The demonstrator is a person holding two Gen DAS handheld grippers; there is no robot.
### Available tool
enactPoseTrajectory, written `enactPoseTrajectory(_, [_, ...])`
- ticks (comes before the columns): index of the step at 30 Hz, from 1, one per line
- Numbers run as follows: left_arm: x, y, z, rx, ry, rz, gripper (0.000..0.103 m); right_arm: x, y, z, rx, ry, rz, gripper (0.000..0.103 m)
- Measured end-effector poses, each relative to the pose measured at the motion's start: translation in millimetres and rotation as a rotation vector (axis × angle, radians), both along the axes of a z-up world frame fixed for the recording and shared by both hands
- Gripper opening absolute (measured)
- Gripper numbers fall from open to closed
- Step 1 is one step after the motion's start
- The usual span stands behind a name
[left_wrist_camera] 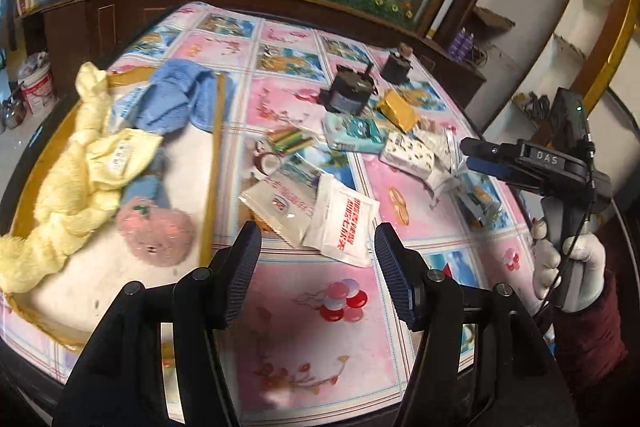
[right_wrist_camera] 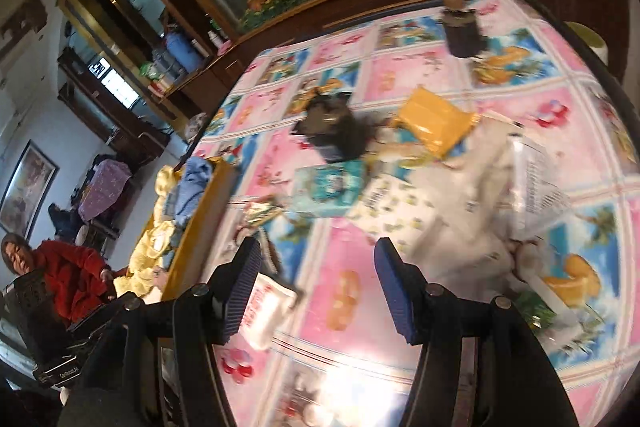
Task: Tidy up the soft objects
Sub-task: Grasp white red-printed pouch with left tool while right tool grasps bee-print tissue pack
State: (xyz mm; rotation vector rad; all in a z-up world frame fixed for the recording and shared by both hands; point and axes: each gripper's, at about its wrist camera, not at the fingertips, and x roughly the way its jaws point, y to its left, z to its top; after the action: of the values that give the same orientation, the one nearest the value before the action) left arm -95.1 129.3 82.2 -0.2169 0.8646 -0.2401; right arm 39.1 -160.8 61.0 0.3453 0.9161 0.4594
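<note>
Both grippers spread, empty: the left gripper [left_wrist_camera: 318, 267] hangs nearest the white packet [left_wrist_camera: 342, 223], just right of the tray [left_wrist_camera: 212, 163], long axis toward it.

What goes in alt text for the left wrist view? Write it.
Open, empty left gripper hovers over a white sachet on a patterned tablecloth. Left, a tray holds a yellow towel, blue cloth and pink plush; the right gripper is at right.

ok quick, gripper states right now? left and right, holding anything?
Left gripper: open, nothing between the jaws, above the tablecloth.
Right gripper: open, holding nothing, also above the tablecloth.
</note>
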Motion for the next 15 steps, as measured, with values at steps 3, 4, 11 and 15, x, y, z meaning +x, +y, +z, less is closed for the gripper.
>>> enactPoseTrajectory(3, [21,-29,-17,0.06,0.038,-0.018,0.059,-5,-34,-11,0.016,0.018,-0.053,0.059])
enactPoseTrajectory(4, [27,-36,-22,0.081,0.04,-0.028,0.059,-7,-39,-13,0.02,0.021,-0.061,0.059])
enactPoseTrajectory(11, [67,-70,-56,0.223,0.065,-0.064,0.059,-3,-55,-18,0.029,0.001,-0.071,0.059])
enactPoseTrajectory(15, [71,-86,-60,0.289,0.046,-0.103,0.059,4,-48,-18,0.007,-0.002,-0.034,0.059])
